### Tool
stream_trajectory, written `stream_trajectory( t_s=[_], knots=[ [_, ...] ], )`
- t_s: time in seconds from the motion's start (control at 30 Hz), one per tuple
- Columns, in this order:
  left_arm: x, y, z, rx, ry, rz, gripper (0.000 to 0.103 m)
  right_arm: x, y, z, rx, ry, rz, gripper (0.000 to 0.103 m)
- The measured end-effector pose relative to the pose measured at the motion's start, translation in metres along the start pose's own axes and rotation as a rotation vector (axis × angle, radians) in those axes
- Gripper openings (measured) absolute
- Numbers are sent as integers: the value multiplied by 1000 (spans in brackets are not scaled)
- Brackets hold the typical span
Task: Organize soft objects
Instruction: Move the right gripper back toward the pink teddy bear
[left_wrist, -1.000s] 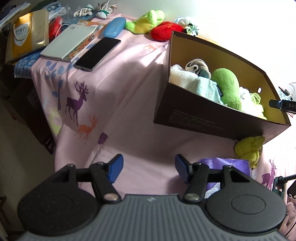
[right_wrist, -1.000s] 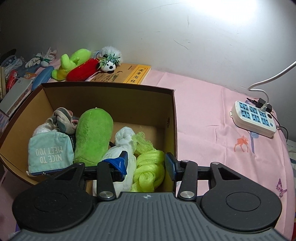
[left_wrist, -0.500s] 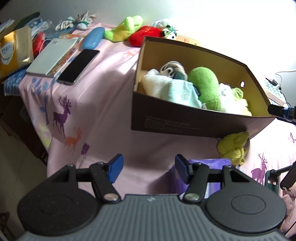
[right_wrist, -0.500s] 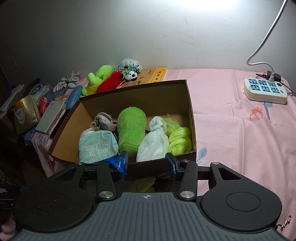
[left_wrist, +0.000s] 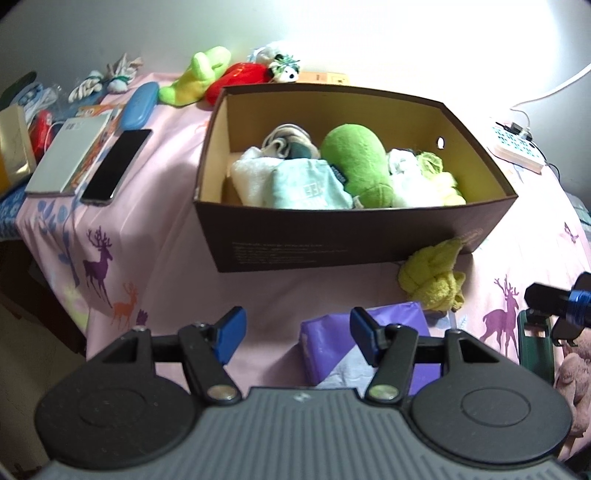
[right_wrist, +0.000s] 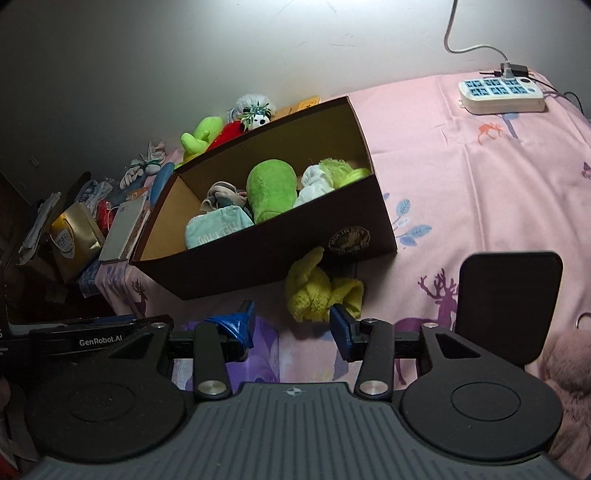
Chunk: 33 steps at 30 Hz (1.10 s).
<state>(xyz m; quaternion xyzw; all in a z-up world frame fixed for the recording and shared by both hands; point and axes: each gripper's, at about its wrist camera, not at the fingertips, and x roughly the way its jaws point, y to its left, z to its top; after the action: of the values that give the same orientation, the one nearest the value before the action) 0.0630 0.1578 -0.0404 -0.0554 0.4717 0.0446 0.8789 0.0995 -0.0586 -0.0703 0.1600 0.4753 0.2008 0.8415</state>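
Box (left_wrist: 332, 240) of soft things sits on the pink deer-print cloth (left_wrist: 166, 229) ahead of both my grippers, with a green plush (left_wrist: 354, 162), a pale blue pouch (left_wrist: 306, 188) and white and yellow-green bundles packed inside it. Outside it, a knotted yellow towel (left_wrist: 432, 280) lies against the box's near wall at its right-hand corner — that is the loose piece nearest my tools. My left gripper (left_wrist: 297, 332) hangs over the cloth's front edge with its blue pads spread and nothing between them; the towel is ahead and to the right of it, and a purple packet (left_wrist: 332, 343) lies just under its right finger. My right gripper (right_wrist: 291, 326) has its jaws parted too, gripping nothing — the towel (right_wrist: 317, 291) sits just beyond its fingertips, close to the gap between them. More plush toys (left_wrist: 229, 74) lie behind the box by the wall, well apart from both grippers.
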Motion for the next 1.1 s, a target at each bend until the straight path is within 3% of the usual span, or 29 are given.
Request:
stream_trajectory(
  t_s=[0.47, 1.1],
  knots=[
    [-7, -43, -9, 91, -5, -10, 62, -14, -28, -37, 96, 75, 27, 28],
    [-20, -134, -38, 118, 21, 1, 62, -59, -90, -46, 114, 117, 57, 28]
  ],
)
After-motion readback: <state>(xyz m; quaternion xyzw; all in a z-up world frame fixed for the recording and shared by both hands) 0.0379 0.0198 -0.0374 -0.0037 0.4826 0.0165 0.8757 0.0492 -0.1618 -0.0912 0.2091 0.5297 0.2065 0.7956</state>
